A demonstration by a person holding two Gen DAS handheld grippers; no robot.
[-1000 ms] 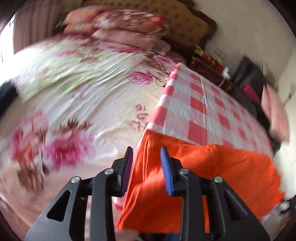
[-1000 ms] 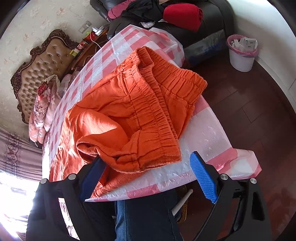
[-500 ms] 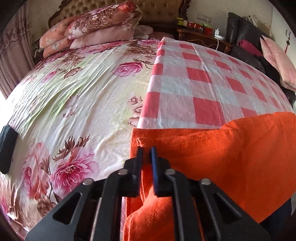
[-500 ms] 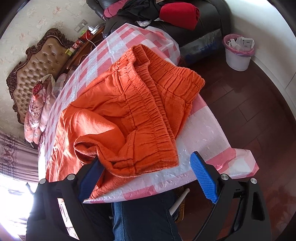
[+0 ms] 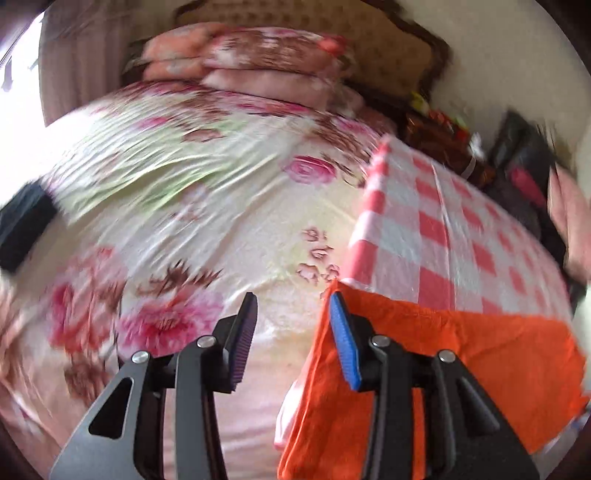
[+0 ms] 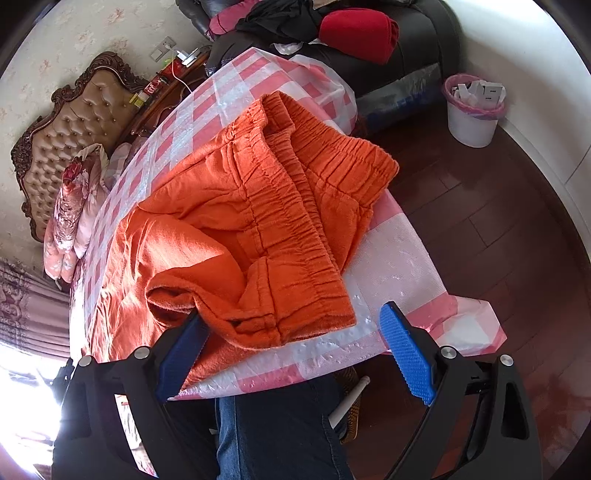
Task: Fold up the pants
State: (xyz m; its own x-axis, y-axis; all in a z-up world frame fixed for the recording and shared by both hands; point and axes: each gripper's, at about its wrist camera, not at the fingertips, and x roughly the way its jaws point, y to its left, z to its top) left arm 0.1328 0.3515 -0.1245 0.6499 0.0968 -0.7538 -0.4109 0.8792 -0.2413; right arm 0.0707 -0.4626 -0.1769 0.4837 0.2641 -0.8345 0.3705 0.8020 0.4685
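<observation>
Orange pants [image 6: 258, 221] lie on a pink-and-white checked cloth [image 6: 399, 258] at the bed's foot, the elastic waistband end bunched and folded toward me in the right wrist view. My right gripper [image 6: 291, 350] is open and empty, hovering above the near waistband corner. In the blurred left wrist view the leg end of the pants [image 5: 461, 354] lies flat at the cloth's [image 5: 424, 221] left edge. My left gripper [image 5: 291, 332] is open and empty; its right finger is over the pants' corner, its left finger over the floral bedspread.
The floral bedspread [image 5: 184, 221] covers the bed, with pillows [image 5: 251, 59] at the tufted headboard [image 6: 74, 122]. A white bin [image 6: 472, 110] stands on the wooden floor. A dark sofa with clothes [image 6: 354, 33] is beyond the cloth. The person's jeans [image 6: 280, 424] are at the bed's edge.
My left gripper was shut on the pants' corner half a second ago; it has opened, let go and swung left. The right gripper has stayed open and hardly moved.
</observation>
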